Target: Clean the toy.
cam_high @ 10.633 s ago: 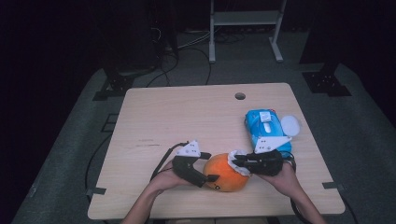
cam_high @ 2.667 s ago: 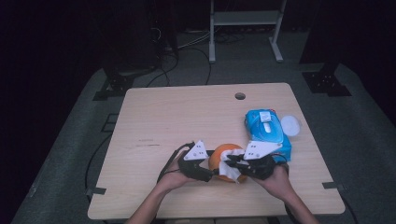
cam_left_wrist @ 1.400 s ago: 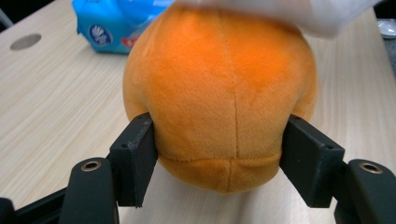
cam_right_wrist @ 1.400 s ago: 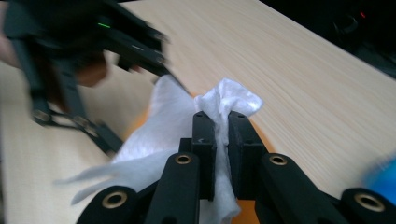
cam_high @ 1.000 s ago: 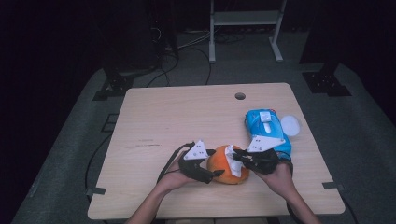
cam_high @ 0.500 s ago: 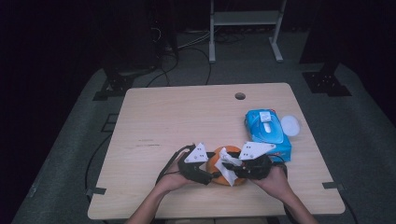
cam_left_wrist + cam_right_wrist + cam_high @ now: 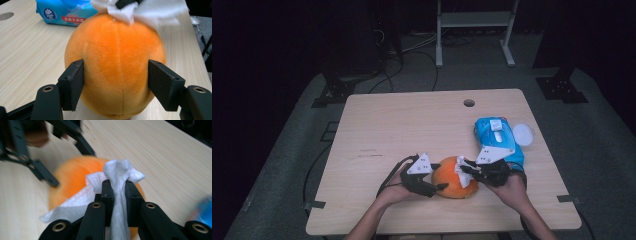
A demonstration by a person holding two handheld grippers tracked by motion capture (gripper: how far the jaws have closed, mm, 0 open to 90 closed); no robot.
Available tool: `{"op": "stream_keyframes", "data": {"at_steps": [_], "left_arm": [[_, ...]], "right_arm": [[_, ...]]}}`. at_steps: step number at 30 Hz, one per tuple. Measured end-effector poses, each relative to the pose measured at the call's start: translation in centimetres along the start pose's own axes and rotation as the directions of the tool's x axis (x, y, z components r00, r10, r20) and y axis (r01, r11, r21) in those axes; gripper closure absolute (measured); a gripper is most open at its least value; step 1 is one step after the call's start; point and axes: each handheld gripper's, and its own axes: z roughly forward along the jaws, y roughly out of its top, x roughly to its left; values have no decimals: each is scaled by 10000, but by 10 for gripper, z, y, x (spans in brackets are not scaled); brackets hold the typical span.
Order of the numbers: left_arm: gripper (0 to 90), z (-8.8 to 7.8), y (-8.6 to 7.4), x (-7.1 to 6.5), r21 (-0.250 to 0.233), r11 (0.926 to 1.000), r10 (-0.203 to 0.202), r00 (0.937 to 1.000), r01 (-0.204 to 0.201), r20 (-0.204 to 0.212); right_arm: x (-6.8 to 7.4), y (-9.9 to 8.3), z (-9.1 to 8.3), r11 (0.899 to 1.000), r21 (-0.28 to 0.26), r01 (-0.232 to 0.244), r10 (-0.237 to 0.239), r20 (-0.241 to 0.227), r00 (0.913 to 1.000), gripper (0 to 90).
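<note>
The orange plush ball (image 7: pixel 455 177) is seen at the near middle of the wooden table (image 7: pixel 412 125), between the two grippers. It is clamped by the left gripper (image 7: pixel 116 87) at its two flanks: one black jaw is pressed against each side of the soft body, low on it, and the fabric is slightly dented there. These jaws have just been closing a little further on the ball. In the high view the left gripper (image 7: pixel 432 186) is placed at the left of the ball and the right gripper (image 7: pixel 464 171) at its right, near its top.

A white wipe (image 7: pixel 117 185) is pinched between the jaws of the right gripper (image 7: pixel 117 195), which have just been closing and now stand almost together with the bunched sheet squeezed upright between them. The loose part of the wipe is spread over the top of the ball (the picture is blurred there, so the exact contact cannot be told).

A blue pack of wipes (image 7: pixel 497 140) is laid far right of the ball, with a white lid (image 7: pixel 523 134) just beside it. On the pack (image 7: pixel 65 12) a round logo with "Vinda" and red Chinese characters are printed; the smaller writing cannot be read.
</note>
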Motion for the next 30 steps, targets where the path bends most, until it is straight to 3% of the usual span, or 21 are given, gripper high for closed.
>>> {"op": "stream_keyframes", "data": {"at_steps": [3, 5, 7, 10, 12, 16, 17, 21, 25, 28, 30], "left_arm": [[289, 1, 1, 1, -51, 9999, -157, 9999, 157, 18], [210, 0, 3, 2, -219, 9987, -463, 9989, 465, 100], [190, 1, 4, 2, -320, 9980, -540, 9983, 547, 236], [235, 2, 7, -2, -392, 9987, -309, 9994, 315, 138], [238, 2, 10, -6, -470, 9989, -60, 9999, 66, 135], [265, 4, 8, -9, -229, 9995, 238, 9997, -238, 28], [279, 4, 7, -8, -220, 9995, 211, 9998, -211, 21], [289, 3, 1, -3, -63, 9999, 96, 10000, -96, 7], [290, 2, -4, 3, -77, 9998, -157, 9998, 157, 102], [239, 0, 2, 3, -152, 9994, -307, 9994, 310, 172], [211, -3, 8, 1, -767, 9964, -341, 9991, 359, 249]], "right_arm": [[-8, -7, 0, 9993, 99, -365, 366, -98, 9993, 797], [-5, -5, 0, 9997, 176, -154, 153, 43, 9999, 799], [-2, -2, 0, 10000, 46, -75, 75, 29, 10000, 802], [8, 5, -1, 9996, -267, -11, 3, -305, 9995, 804], [18, 11, 1, 9984, -562, 46, -92, -810, 9967, 805], [39, 19, 11, 9958, -336, 847, -874, -902, 9921, 804], [38, 19, 11, 9957, -304, 876, -899, -872, 9921, 805], [17, 11, 6, 9994, -197, 301, -311, -506, 9982, 804], [-2, -5, 2, 9996, 68, -267, 269, -351, 9990, 804], [-1, -6, 2, 9994, 41, -338, 339, -365, 9988, 805], [4, -4, 5, 9997, 0, -240, 240, -347, 9991, 805]]}}
